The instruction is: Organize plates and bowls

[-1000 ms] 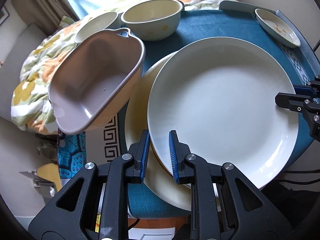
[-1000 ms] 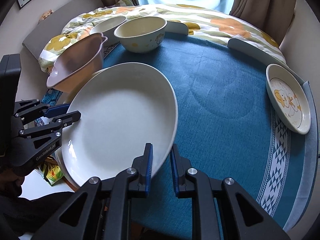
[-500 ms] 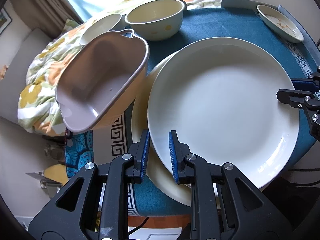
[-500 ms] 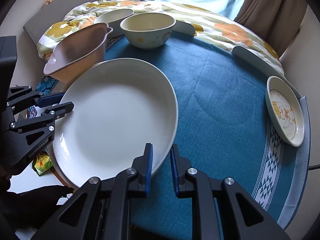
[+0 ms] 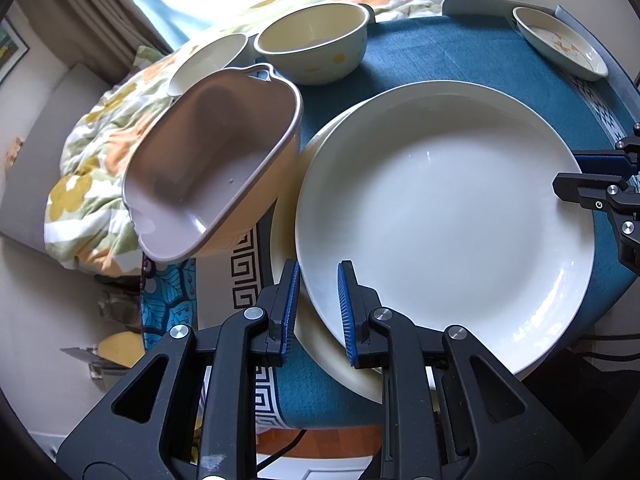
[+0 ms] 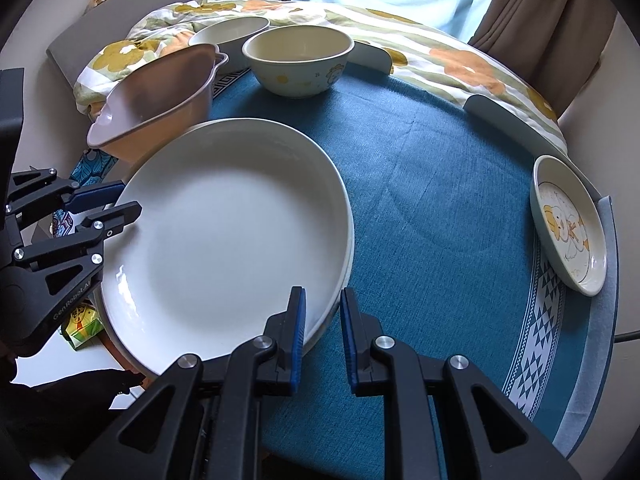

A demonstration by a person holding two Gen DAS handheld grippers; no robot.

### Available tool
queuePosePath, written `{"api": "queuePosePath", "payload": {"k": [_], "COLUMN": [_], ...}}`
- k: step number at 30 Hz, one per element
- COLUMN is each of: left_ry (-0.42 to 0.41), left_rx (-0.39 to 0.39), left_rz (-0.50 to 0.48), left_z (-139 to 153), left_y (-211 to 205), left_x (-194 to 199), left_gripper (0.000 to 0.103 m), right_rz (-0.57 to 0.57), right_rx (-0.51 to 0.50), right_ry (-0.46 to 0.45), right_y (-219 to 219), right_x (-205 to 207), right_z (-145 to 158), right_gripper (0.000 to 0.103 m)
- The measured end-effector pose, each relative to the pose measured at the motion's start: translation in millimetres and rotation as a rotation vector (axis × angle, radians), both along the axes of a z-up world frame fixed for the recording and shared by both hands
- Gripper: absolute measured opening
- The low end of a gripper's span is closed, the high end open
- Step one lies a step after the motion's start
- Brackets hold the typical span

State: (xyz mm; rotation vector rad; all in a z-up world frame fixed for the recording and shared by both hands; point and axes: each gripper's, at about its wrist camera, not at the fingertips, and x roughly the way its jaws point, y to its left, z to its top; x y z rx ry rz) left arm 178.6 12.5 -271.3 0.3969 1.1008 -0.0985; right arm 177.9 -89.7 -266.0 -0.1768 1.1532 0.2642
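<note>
A big white plate (image 5: 444, 216) sits on a cream plate (image 5: 316, 344) at the table's near left edge. A pink bowl (image 5: 208, 168) leans tilted beside them. Two round bowls (image 6: 298, 60) stand at the far edge, and a duck plate (image 6: 568, 236) at the right.

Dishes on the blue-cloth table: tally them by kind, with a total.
Large round white plates, stacked: 2 (top, lower cream one).
Small oval duck-print dish: 1.
Round cream bowls: 2 (spotted, plain white).
Pink-brown handled rectangular basin: 1.
Total: 6.
</note>
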Motion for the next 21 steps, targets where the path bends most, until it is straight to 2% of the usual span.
{"api": "queuePosePath", "payload": {"k": [4, 14, 18, 20, 21], "left_ry": [-0.012, -0.001, -0.078, -0.131, -0.162], "left_rx": [0.022, -0.008, -0.054, -0.091, -0.112], "left_rz": [0.008, 0.017, 0.003, -0.011, -0.023], "left_z": [1.1, 7.2, 45.8, 71.0, 84.3], "left_y": [0.5, 3.6, 2.4, 0.2, -1.6], "left_x": [-1.9, -0.9, -6.3, -7.9, -9.2], "left_gripper": [0.016, 0.016, 0.016, 0.022, 0.03], "right_rz": [-0.001, -0.009, -0.055, -0.097, -0.124], "right_rx": [0.001, 0.018, 0.053, 0.079, 0.094], "right_ry": [-0.003, -0.007, -0.047, -0.081, -0.102], "right_y": [0.6, -2.6, -16.2, -28.7, -35.9], "right_x": [-0.8, -1.8, -5.5, -8.4, -11.0], "right_z": [-0.6, 0.3, 22.2, 40.3, 50.1], "right_gripper": [0.016, 0.016, 0.016, 0.016, 0.016]}}
